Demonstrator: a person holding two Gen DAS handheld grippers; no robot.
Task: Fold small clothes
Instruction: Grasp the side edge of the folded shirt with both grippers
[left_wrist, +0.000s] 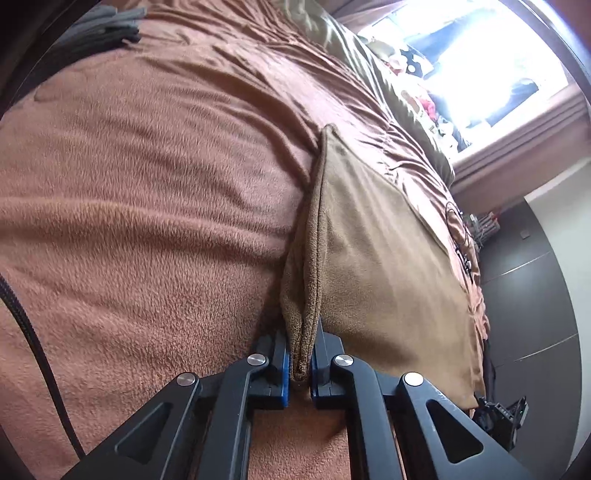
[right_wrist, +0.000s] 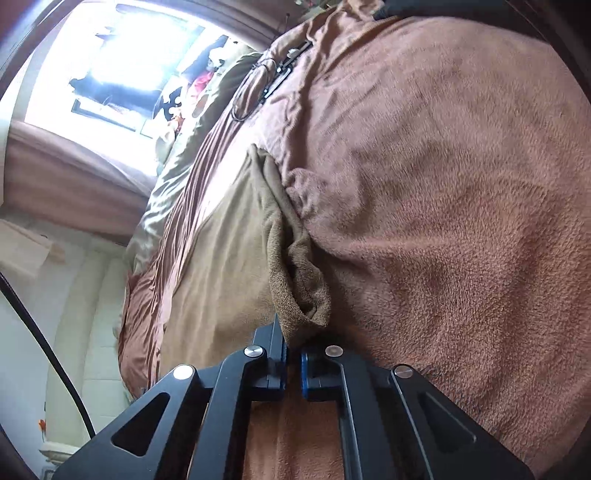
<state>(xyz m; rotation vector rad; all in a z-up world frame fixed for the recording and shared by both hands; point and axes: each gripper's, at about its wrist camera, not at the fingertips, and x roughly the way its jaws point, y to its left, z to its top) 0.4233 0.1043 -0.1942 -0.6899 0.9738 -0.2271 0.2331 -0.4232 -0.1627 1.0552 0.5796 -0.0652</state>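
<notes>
Both grippers' fingers, left (left_wrist: 301, 363) and right (right_wrist: 293, 363), pinch a tan cloth (left_wrist: 376, 251) above the brown fleece blanket (left_wrist: 147, 184).

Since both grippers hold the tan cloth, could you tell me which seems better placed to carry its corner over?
Probably the left gripper: the tan cloth sits deep between its pads, whereas the right gripper pinches only a corner tip.

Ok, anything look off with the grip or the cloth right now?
Nothing stands out. The left gripper and right gripper each pinch a doubled edge of the tan cloth over the brown blanket.
</notes>
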